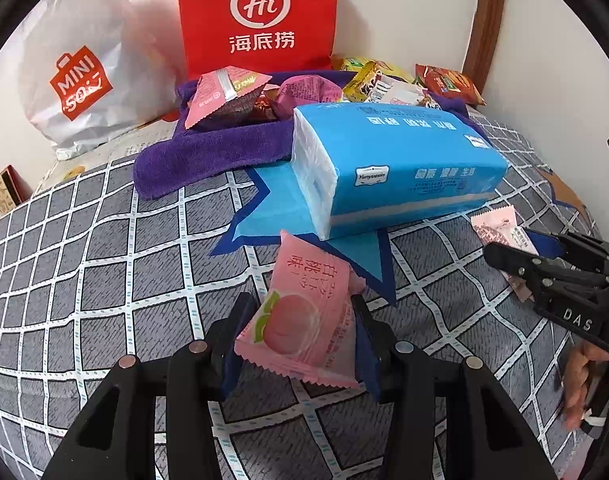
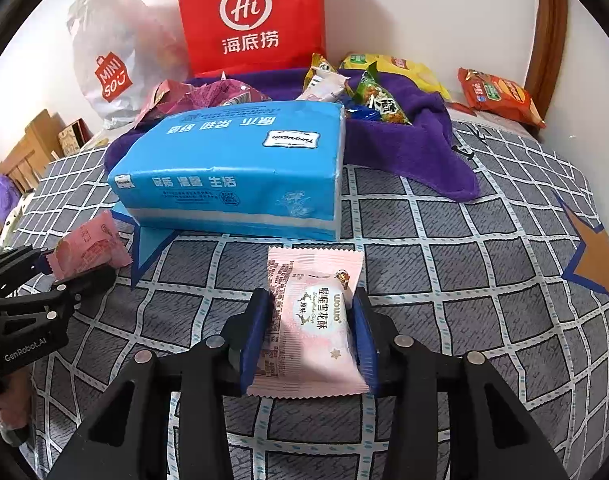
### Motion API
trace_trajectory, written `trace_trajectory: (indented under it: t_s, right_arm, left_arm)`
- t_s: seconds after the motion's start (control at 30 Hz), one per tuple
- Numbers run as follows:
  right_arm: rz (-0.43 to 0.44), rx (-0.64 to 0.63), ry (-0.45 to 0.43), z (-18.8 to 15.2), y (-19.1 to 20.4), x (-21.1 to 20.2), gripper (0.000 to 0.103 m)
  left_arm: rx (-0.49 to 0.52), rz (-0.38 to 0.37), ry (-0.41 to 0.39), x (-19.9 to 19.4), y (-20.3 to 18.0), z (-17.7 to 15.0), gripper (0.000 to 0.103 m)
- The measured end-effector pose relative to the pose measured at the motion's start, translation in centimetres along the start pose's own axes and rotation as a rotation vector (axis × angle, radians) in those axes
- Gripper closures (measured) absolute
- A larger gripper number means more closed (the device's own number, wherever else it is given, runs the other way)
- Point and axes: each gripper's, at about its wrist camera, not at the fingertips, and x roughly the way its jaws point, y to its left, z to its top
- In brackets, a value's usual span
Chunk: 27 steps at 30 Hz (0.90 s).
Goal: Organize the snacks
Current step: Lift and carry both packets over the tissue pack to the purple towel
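Counting from both wrist views: two hand-held grippers, each clenched on one snack packet. One blue tissue pack [image 1: 396,168] lies on a grey checked bed [image 1: 104,248], one purple towel [image 1: 208,152] is spread behind it, and two bags lean on the wall: a red bag [image 1: 258,16] and a white bag [image 1: 80,76].

On the towel's left part sit about three pink and magenta packets [image 1: 260,96], overlapping so the count is unsure. On its right part lies a mixed snack pile [image 2: 368,92] of yellow, green and white packs, too tangled to count. One orange packet [image 2: 500,96] lies apart, beside the towel near the wall.

The left hand-held gripper [image 1: 300,328] is partly closed, its blue pads pressing both sides of a peach packet [image 1: 300,312], held just above the bed in front of the tissue pack.

The right hand-held gripper [image 2: 310,328] is partly closed in the same way on a pale pink packet [image 2: 312,320], also in front of the tissue pack, near its right end. Whether that packet touches the bed cannot be told.
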Motion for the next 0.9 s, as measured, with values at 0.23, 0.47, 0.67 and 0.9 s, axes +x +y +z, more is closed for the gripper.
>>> trace_trajectory:
  t_s: [0.23,0.47,0.67,0.9]
  right_arm:
    - [-0.007,-0.013,0.002,0.0,0.3,0.1,0.057]
    - [0.005,-0.036,0.004,0.0,0.5,0.1,0.052]
    - [0.022,0.020,-0.007,0.0,-0.6,-0.3,0.067]
    - [0.013,-0.008,-0.047,0.8,0.3,-2.9,0.068]
  left_arm:
    - [-0.025,-0.022,-0.004,-0.1,0.3,-0.1,0.058]
    - [-0.095,-0.080,-0.017,-0.4,1.5,-0.1,0.059]
    - [-0.172,-0.130,0.021,-1.3,2.2,0.1,0.060]
    - [-0.174,-0.153,0.001,-3.9,1.7,1.0,0.060]
